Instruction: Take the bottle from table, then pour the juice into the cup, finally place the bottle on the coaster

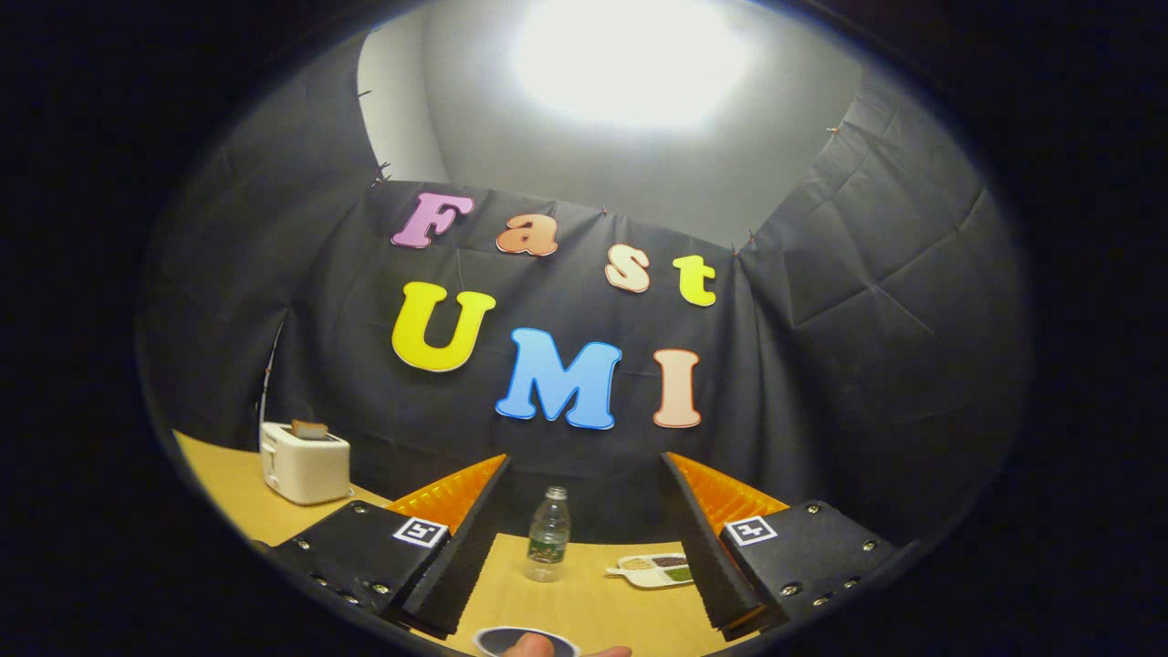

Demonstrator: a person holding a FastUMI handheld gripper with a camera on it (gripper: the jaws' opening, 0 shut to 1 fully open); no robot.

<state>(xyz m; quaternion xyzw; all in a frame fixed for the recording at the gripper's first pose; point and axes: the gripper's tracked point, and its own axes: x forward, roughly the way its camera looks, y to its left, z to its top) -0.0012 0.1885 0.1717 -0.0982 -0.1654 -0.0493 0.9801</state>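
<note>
Fingertips of a hand touch a dark round cup at the bottom centre, nearest the camera. Above them the claw stands open and empty, the clear bottle upright on the desk between its fingers, ahead of them. A small sectioned dish lies lower right of the bottle, a white toaster at lower left.

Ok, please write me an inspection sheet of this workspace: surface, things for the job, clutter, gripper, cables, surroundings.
Surface: wooden table, bare between the things.
Job's things: clear bottle upright, capped, ahead between the jaws, untouched. A round dark rim lies nearest the camera with a fingertip over it; cup or coaster, cannot tell.
Clutter: white toaster with toast, beyond the left jaw; divided dish beside the right jaw.
Gripper: gripper jaws wide open, holding nothing.
Cables: nothing seen.
Surroundings: black cloth wall, bright lamp overhead.
</note>
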